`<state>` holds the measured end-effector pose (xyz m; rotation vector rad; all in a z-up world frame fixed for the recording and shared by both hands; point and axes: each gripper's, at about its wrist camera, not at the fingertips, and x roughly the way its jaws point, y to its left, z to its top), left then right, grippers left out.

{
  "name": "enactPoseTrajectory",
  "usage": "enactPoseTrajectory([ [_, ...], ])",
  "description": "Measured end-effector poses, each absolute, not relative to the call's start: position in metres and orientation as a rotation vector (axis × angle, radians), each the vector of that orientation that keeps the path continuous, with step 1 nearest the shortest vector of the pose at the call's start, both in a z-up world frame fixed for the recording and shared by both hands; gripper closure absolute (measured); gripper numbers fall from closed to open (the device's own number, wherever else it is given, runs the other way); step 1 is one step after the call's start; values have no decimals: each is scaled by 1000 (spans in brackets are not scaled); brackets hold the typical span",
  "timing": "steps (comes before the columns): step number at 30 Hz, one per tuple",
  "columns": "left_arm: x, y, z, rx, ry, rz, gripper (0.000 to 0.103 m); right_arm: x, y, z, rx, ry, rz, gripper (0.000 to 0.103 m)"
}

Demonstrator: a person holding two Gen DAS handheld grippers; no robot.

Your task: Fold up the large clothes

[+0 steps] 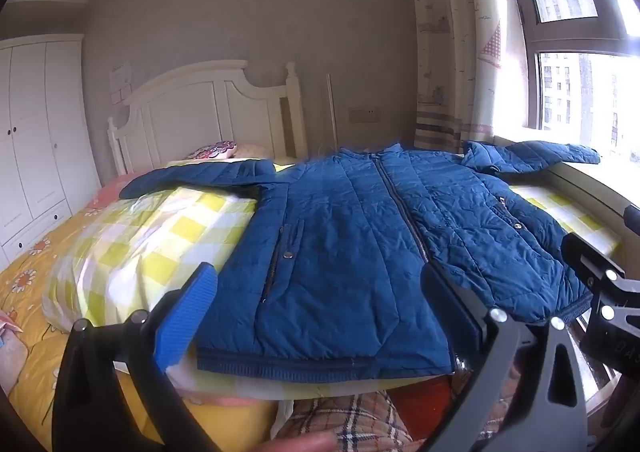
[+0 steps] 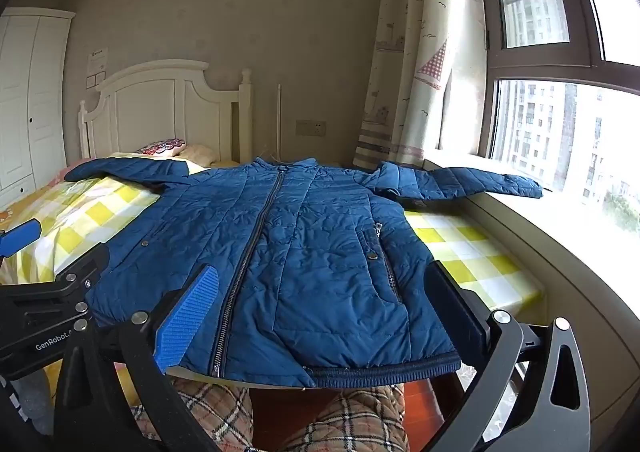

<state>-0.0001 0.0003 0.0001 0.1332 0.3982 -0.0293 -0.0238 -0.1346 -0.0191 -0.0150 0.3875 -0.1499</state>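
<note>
A blue quilted zip jacket [image 1: 352, 244] lies flat, front up and zipped, on a yellow checked cloth on the bed; it also shows in the right wrist view [image 2: 304, 252]. Its left sleeve [image 1: 192, 177] stretches toward the pillows; its right sleeve [image 2: 460, 181] rests on the windowsill. My left gripper [image 1: 320, 308] is open, hovering at the hem, holding nothing. My right gripper [image 2: 324, 312] is open over the hem, empty. The right gripper's body [image 1: 600, 284] shows at the left view's right edge; the left gripper's blue pad [image 2: 20, 234] shows at the right view's left edge.
A white headboard [image 1: 208, 107] and pillows [image 1: 216, 149] are at the far end. A wardrobe [image 1: 32, 139] stands left. The windowsill [image 2: 560, 219] and curtain [image 2: 412, 71] run along the right. The person's plaid-trousered legs [image 2: 352, 424] are below the bed edge.
</note>
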Motion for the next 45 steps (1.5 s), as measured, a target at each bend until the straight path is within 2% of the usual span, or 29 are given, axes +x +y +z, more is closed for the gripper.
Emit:
enactPoseTrajectory([
  [45,2,7,3,100,413,-30,2,-24,-132,-18,-18,372,-137,4],
])
